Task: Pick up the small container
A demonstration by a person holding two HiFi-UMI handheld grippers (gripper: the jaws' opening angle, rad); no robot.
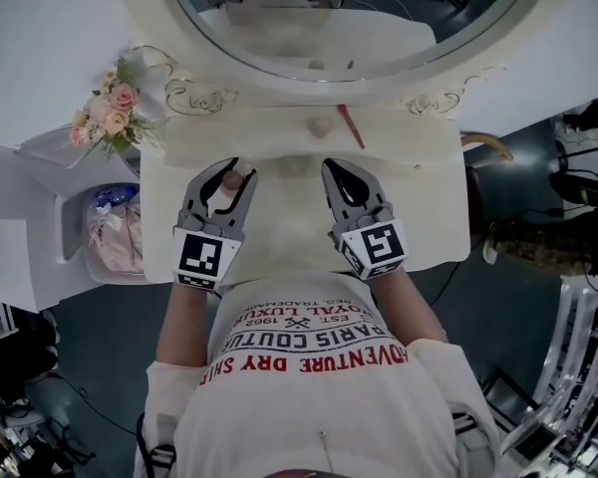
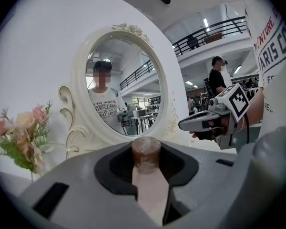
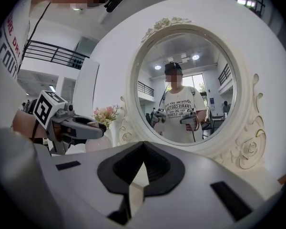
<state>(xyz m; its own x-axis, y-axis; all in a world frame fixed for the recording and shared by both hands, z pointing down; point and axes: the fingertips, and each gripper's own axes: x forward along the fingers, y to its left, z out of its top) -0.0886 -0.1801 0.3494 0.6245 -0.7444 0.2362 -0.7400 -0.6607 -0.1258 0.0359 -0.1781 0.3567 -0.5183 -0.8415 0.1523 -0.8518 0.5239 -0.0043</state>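
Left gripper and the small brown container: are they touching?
Touching. The left gripper view shows the small container seated between the jaws of the left gripper, with both jaws pressed against its sides.

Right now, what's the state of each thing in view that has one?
small container: upright, brown cap on, clamped between jaws.
left hand-held gripper: shut on the small container.
right hand-held gripper: shut, nothing in it.
red stick: lying flat on the vanity top, untouched.
flower bouquet: upright at the vanity's left end.
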